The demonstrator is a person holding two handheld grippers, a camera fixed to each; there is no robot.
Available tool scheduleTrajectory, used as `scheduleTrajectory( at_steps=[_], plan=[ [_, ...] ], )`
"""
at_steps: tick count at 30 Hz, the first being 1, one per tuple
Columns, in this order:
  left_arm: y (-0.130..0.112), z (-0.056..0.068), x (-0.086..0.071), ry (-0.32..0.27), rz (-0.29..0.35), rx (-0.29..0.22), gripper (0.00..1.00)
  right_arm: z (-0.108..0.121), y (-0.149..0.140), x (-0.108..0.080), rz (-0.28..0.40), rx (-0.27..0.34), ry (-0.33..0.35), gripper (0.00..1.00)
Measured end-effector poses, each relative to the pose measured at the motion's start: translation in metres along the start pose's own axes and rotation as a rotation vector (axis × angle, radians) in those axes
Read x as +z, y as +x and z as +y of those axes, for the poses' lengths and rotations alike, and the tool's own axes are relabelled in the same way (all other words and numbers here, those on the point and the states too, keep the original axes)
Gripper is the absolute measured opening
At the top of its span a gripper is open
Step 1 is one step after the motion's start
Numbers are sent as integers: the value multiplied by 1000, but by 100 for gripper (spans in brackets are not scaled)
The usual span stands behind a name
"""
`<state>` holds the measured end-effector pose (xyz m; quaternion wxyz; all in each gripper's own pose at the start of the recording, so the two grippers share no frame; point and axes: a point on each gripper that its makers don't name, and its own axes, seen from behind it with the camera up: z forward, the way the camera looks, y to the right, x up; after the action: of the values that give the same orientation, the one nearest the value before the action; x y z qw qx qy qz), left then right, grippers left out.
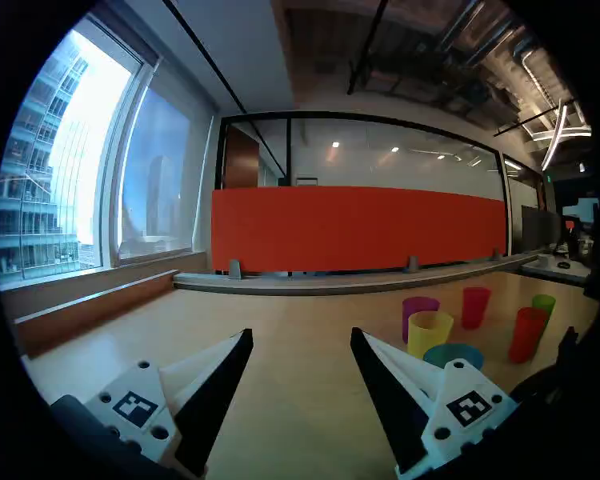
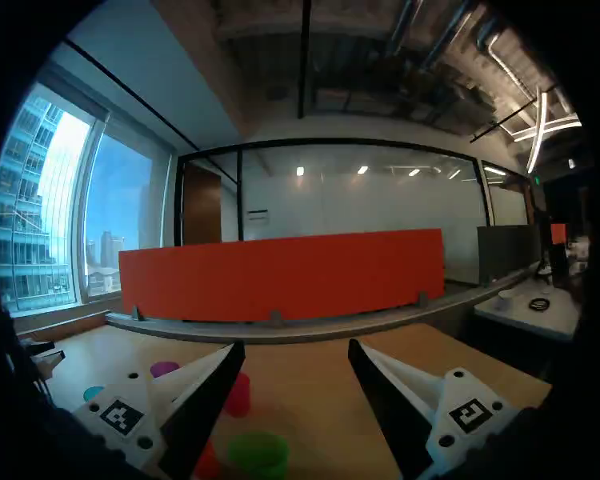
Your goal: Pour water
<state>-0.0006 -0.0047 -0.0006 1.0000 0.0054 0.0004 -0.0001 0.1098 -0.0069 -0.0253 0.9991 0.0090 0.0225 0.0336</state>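
Note:
In the left gripper view my left gripper [image 1: 302,334] hangs open over the wooden table [image 1: 300,384], nothing between its fingers. To its right stand several plastic cups: a yellow cup [image 1: 429,333], a purple cup [image 1: 418,309], a pink cup [image 1: 474,306], an orange cup [image 1: 527,334], a green cup [image 1: 543,306] and a teal cup [image 1: 452,355]. In the right gripper view my right gripper [image 2: 296,346] is open too, above the table. Below it sit a green cup [image 2: 258,453], a pink cup [image 2: 238,395], a purple cup [image 2: 164,369] and a teal cup [image 2: 93,393].
An orange divider panel [image 1: 356,228] runs along the table's far edge. Large windows [image 1: 68,184] line the left wall. A second desk [image 2: 532,308] with small items stands at the right. Bare wooden tabletop stretches to the left of the cups.

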Motion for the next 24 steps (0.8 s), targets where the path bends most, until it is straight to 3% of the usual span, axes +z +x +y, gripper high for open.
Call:
scheduleTrajectory(
  at_steps=[12, 24],
  plan=[
    [0, -1, 0, 0, 0, 0, 90, 3, -9, -3, 15, -60, 2, 100],
    [0, -1, 0, 0, 0, 0, 90, 4, -23, 2, 36, -69, 8, 100]
  ],
)
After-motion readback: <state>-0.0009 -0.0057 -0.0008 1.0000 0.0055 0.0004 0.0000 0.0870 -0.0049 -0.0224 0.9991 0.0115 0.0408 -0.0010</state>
